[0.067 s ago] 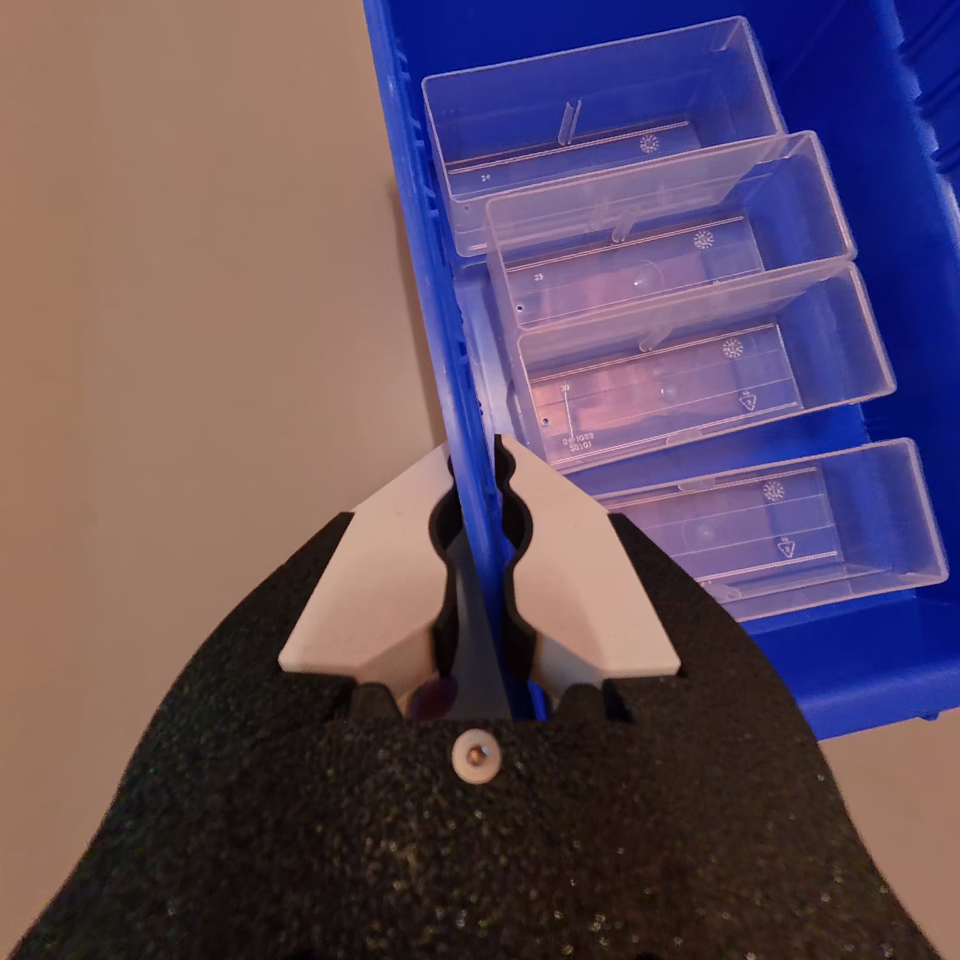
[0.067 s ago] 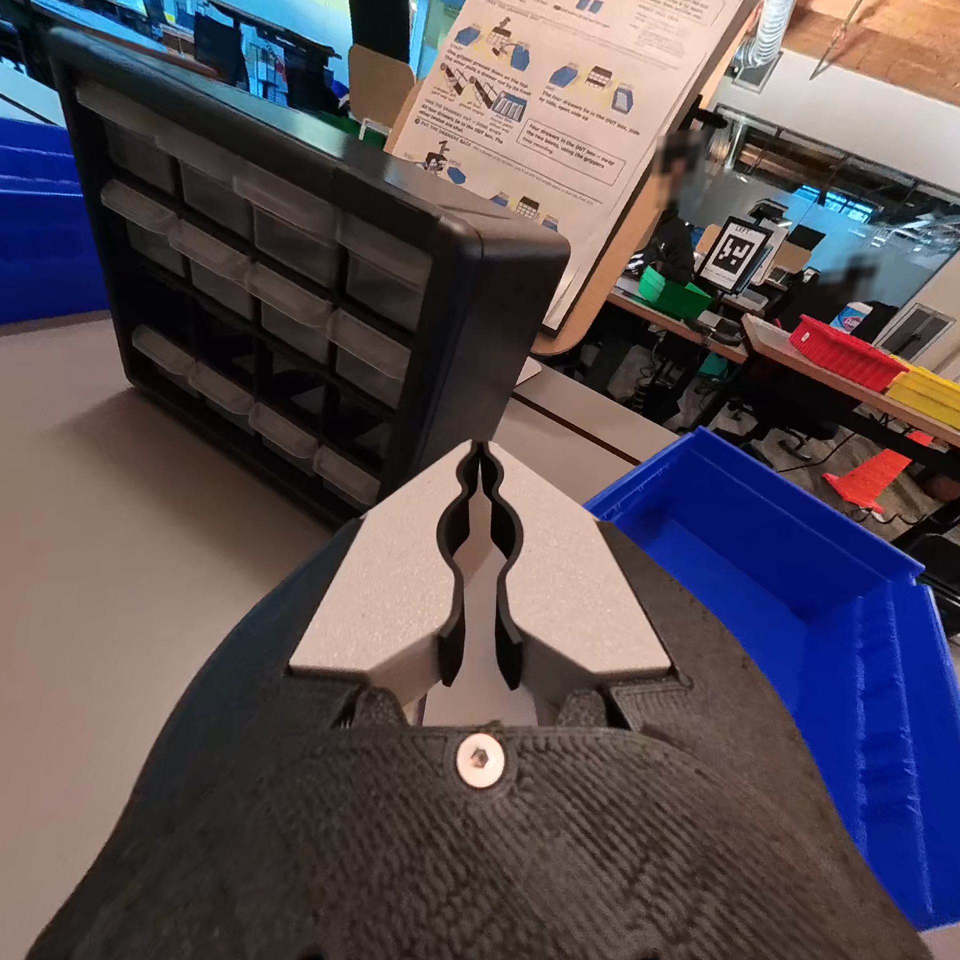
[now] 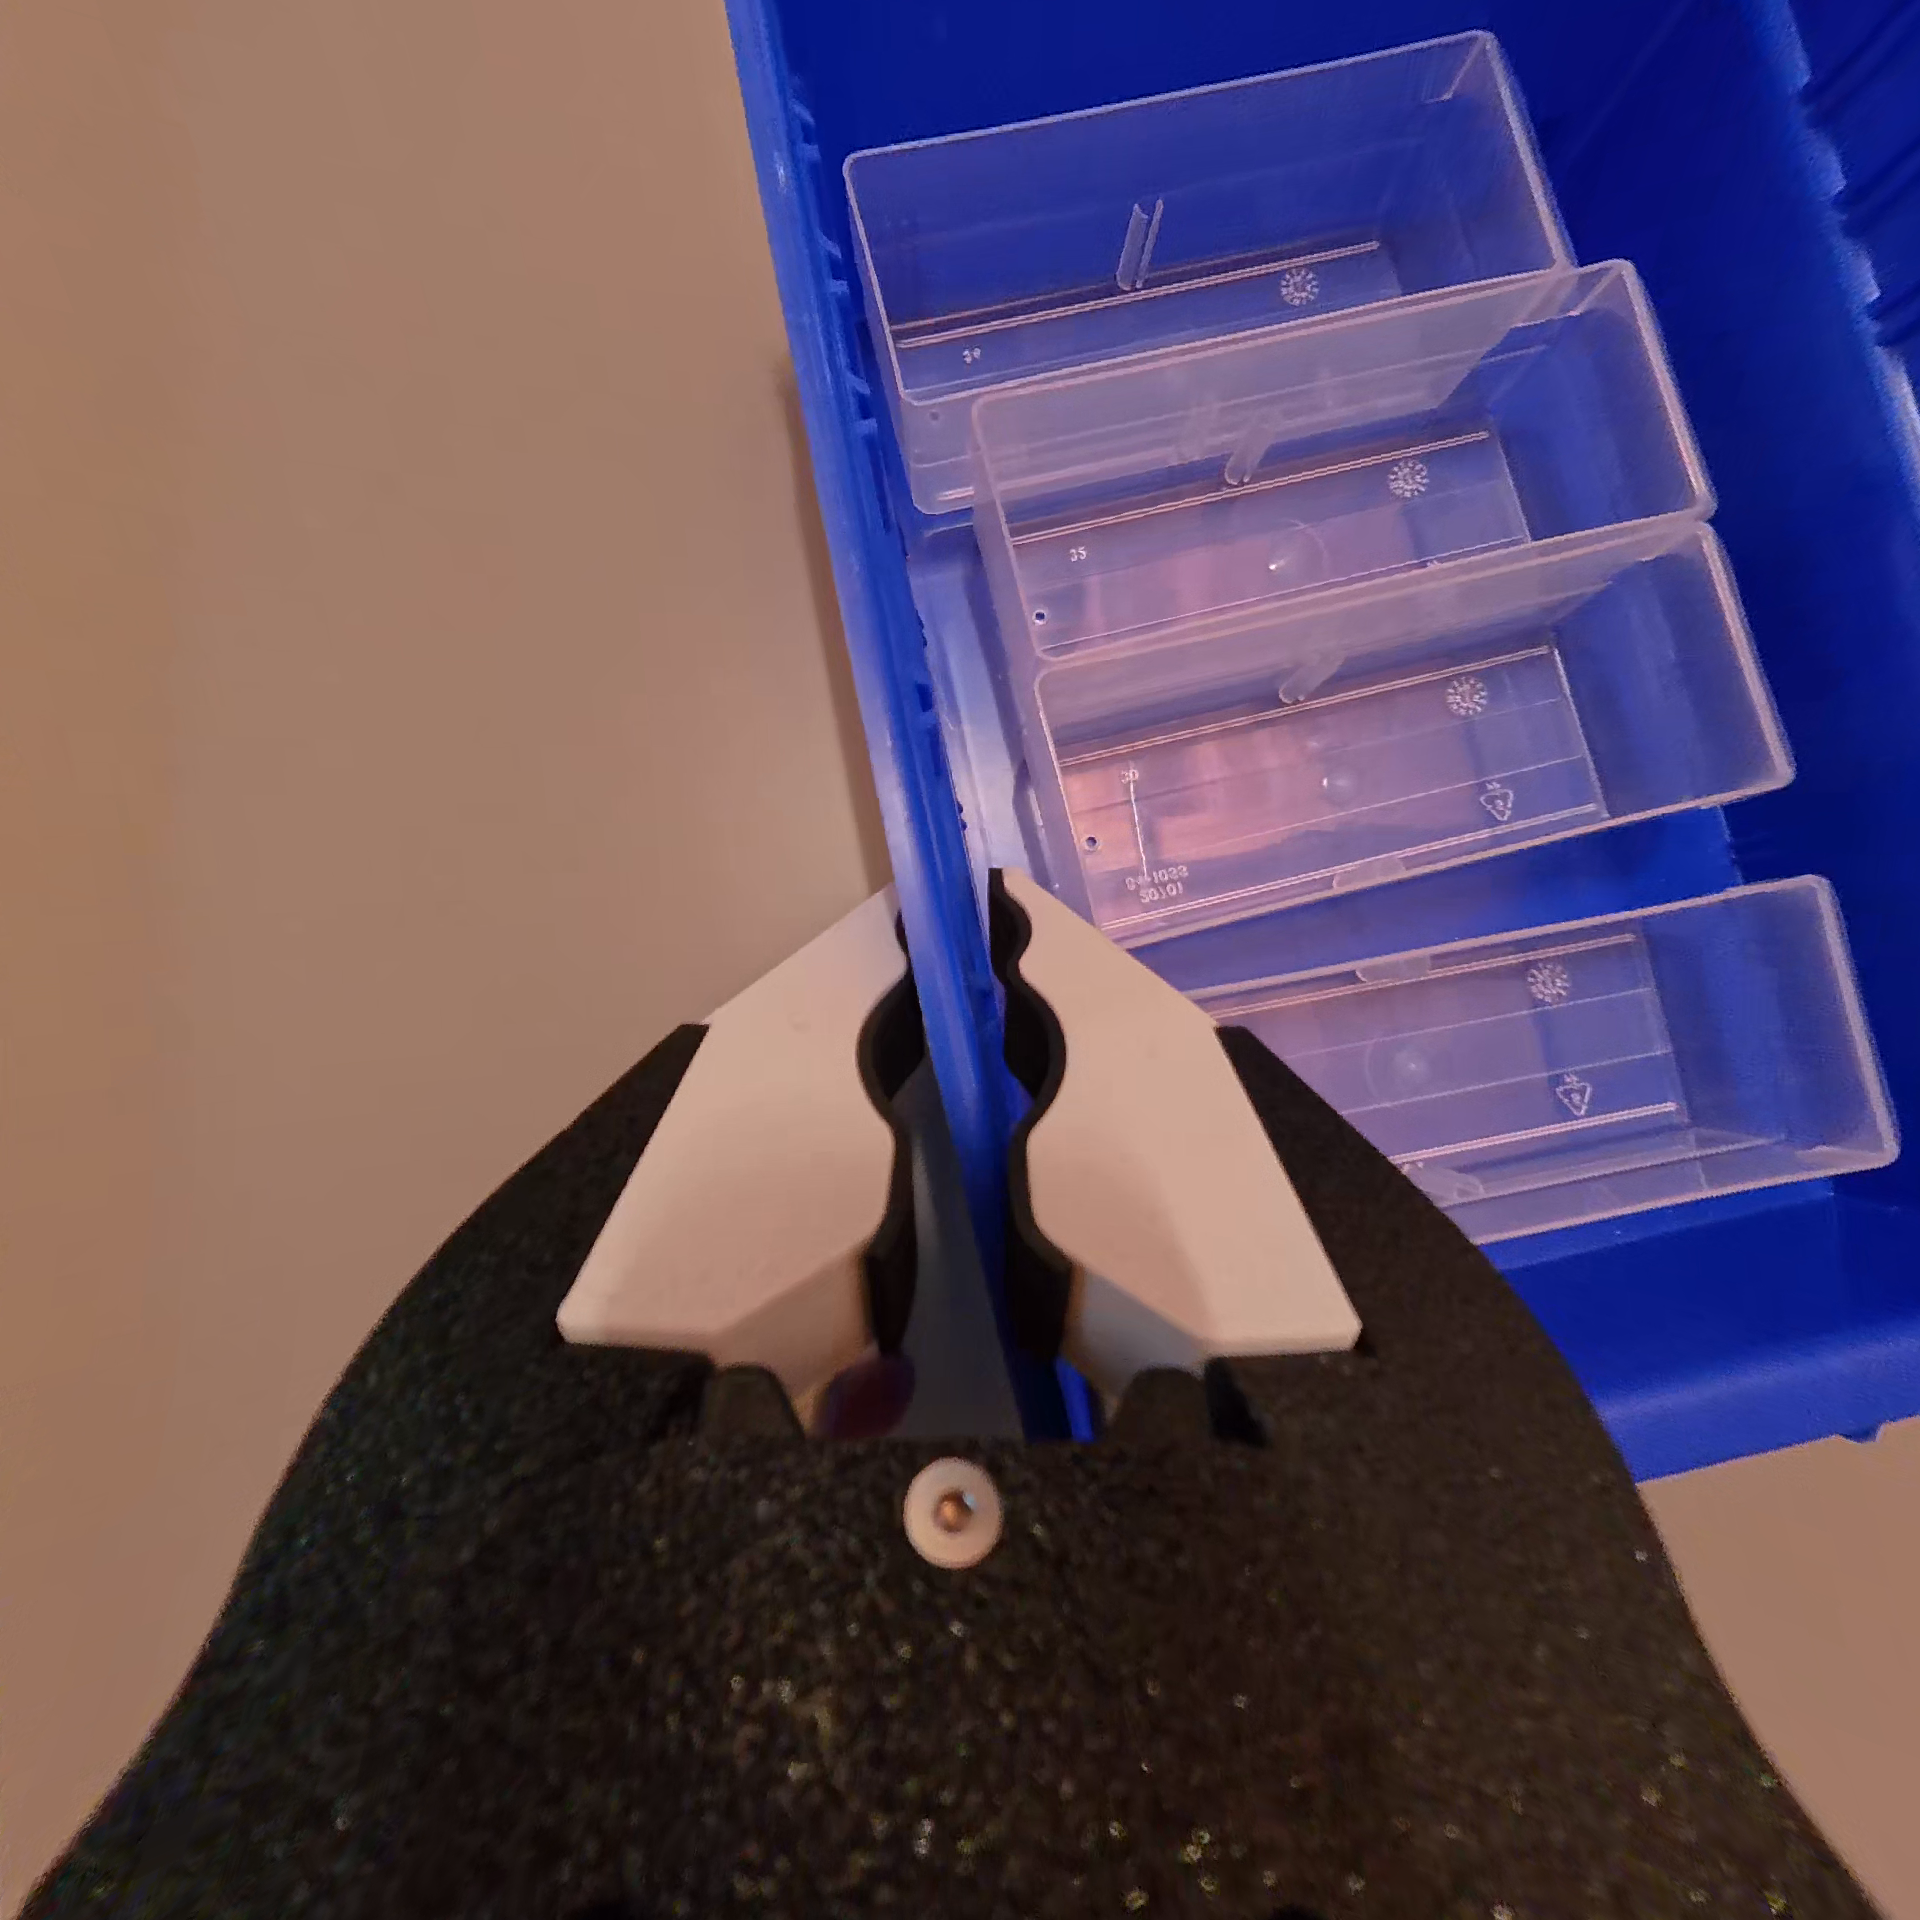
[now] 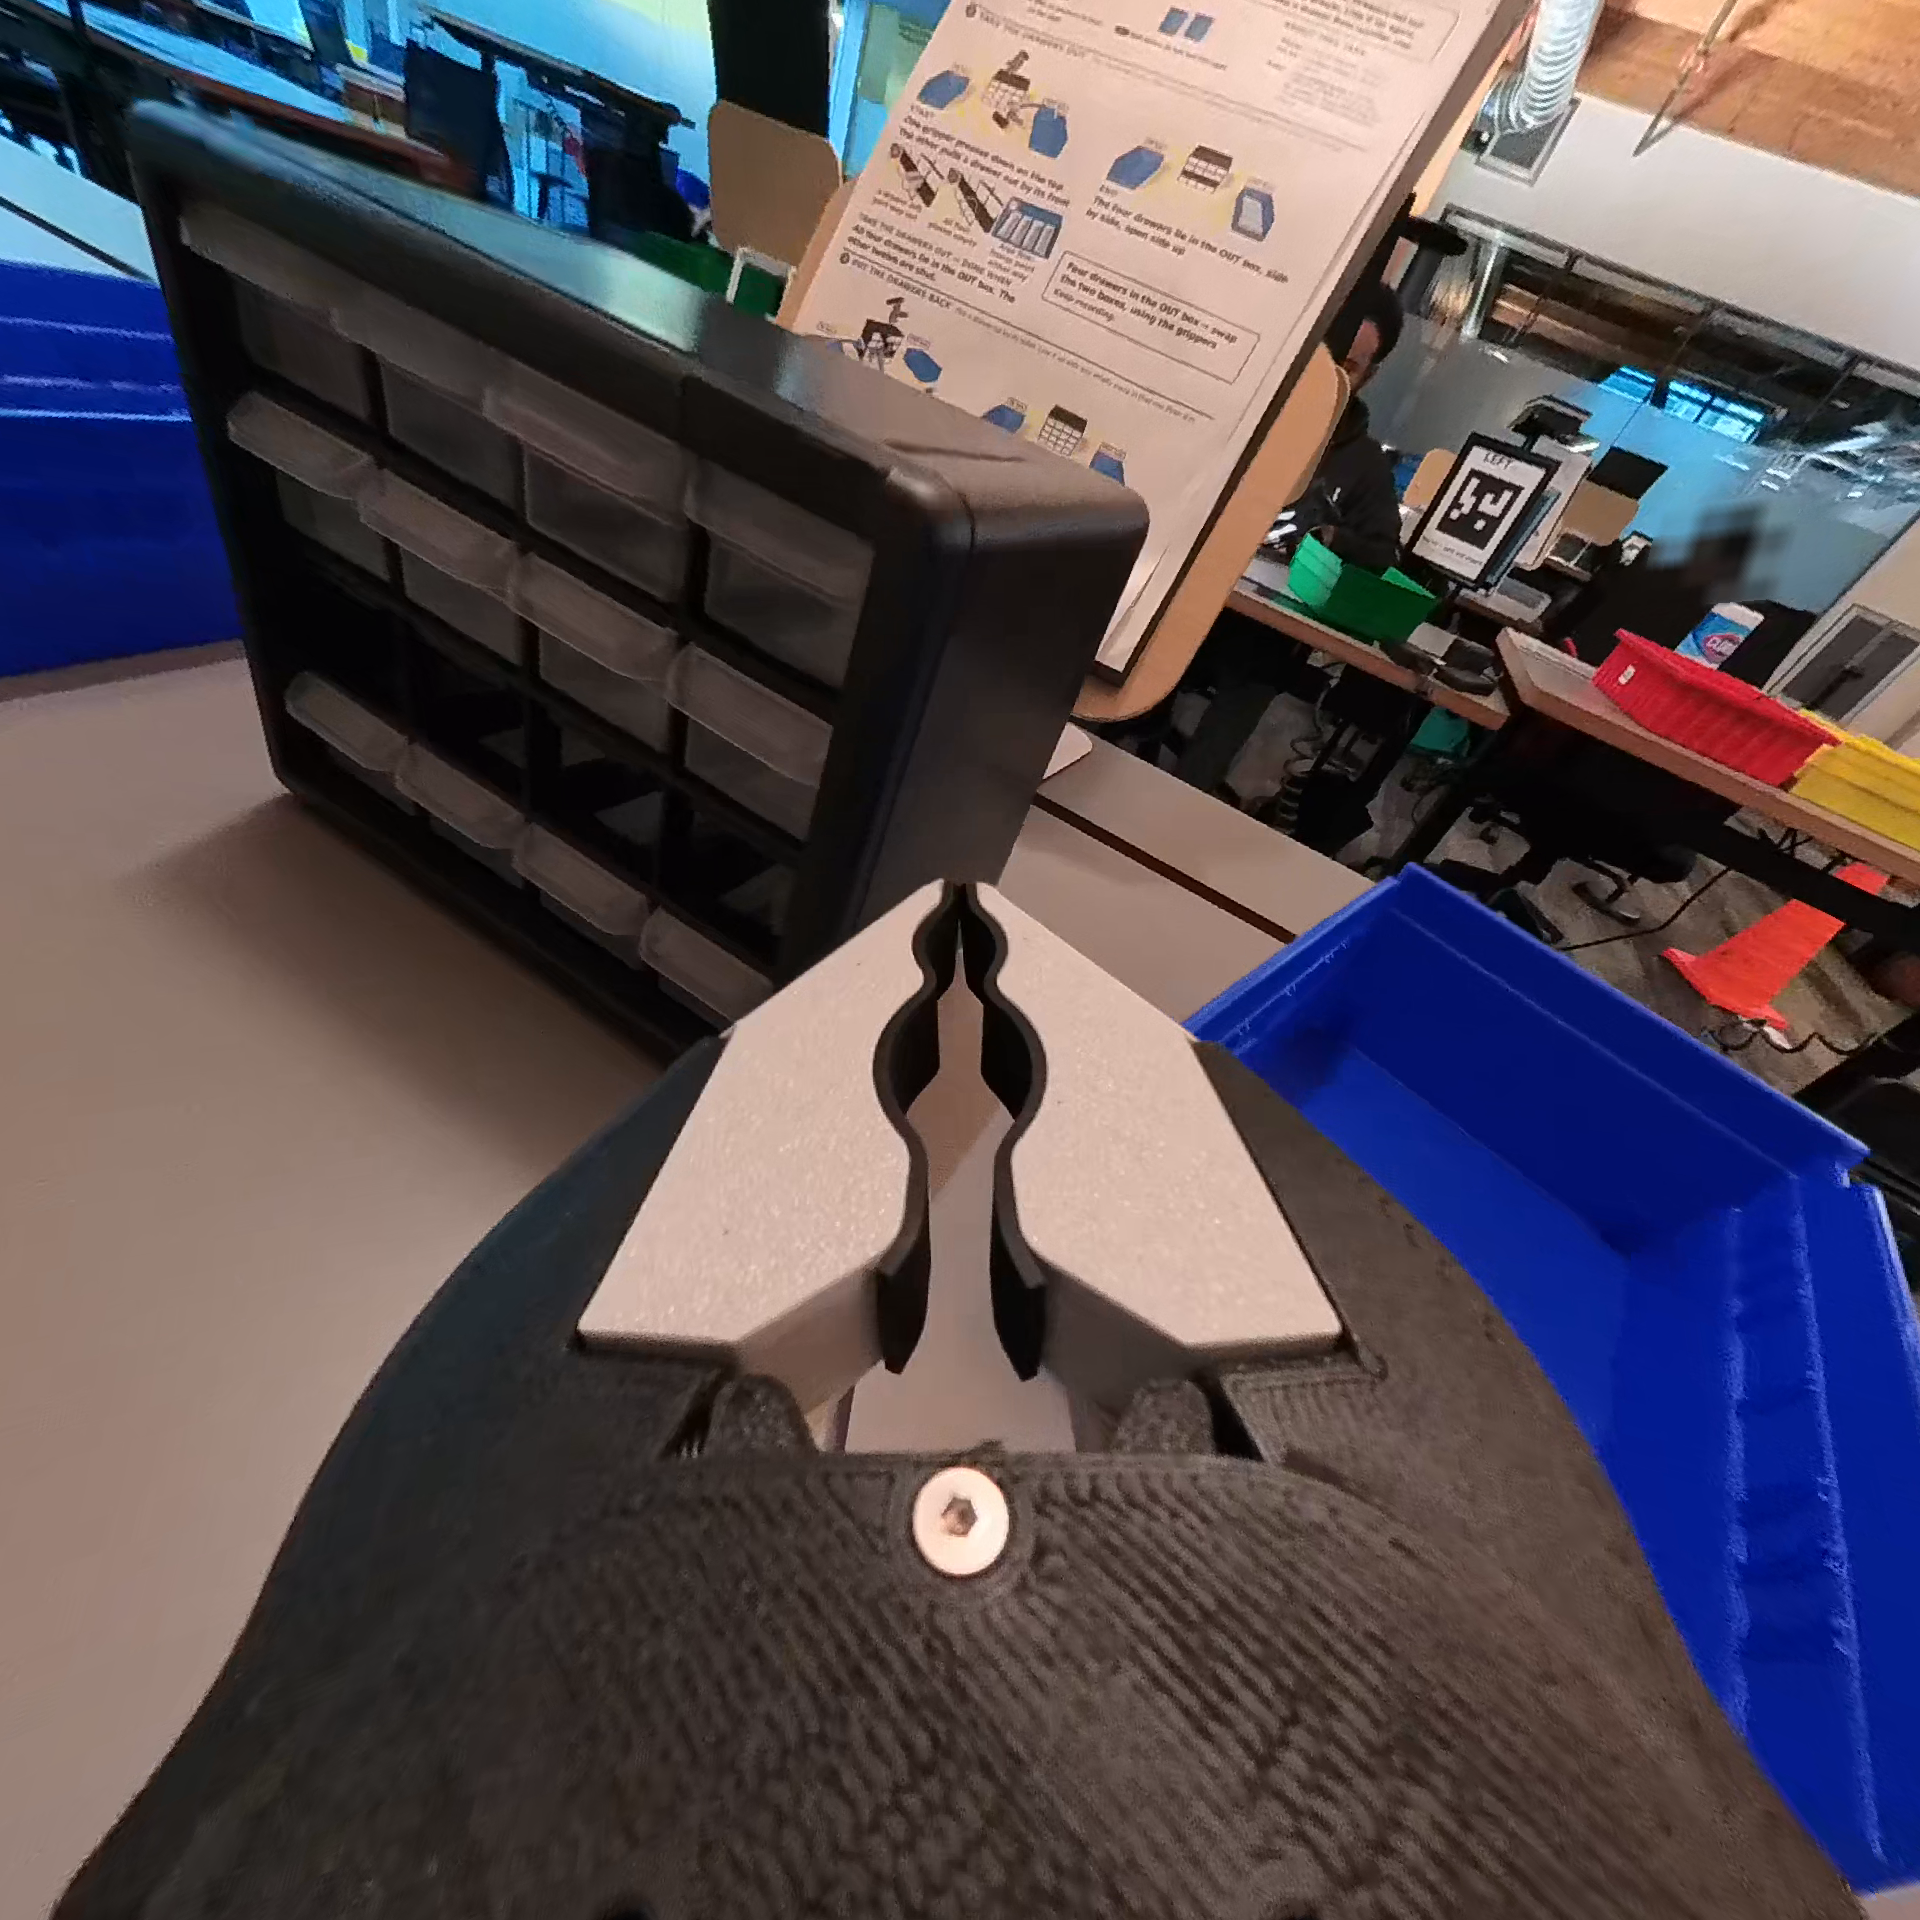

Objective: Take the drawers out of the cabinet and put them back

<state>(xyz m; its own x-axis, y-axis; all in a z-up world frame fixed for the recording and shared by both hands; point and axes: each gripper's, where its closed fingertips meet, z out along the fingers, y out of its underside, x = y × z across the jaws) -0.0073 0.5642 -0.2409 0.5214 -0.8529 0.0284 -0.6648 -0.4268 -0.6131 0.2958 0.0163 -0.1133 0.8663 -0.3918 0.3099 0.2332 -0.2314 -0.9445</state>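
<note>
**Left jaws clamped on bin wall, right jaws empty beside cabinet**

Beige surface (image 3: 364,623) underfoot, workshop room behind with further tables, a red tray (image 4: 1704,707) and yellow trays (image 4: 1860,790) in the distance, a person (image 4: 1351,468) seated far off.

Left wrist view: left gripper (image 3: 948,914) closed on the left wall of a blue bin (image 3: 914,831), one jaw outside the wall, one inside, the blue rim pinched between. Inside the bin, four clear plastic drawers (image 3: 1351,727), open side up, lined side by side across the floor of the bin; the second overlapping the edge of the first and the third, the fourth lying slightly apart, nearest the camera. All four just right of the jaws, none touched by them.

Right wrist view: right gripper (image 4: 958,914) with jaws nearly together, tips almost meeting, nothing between. Black drawer cabinet (image 4: 935,582) upright on the surface directly ahead of the jaws, near but apart from them; most slots filled with clear drawers, several slots in the lower rows dark and empty. Second blue bin (image 4: 1714,1299) to the right of the jaws, seemingly empty where visible. Instruction poster (image 4: 1122,208) leaning behind the cabinet. Part of another blue container (image 4: 83,468) at the far left edge.
</note>
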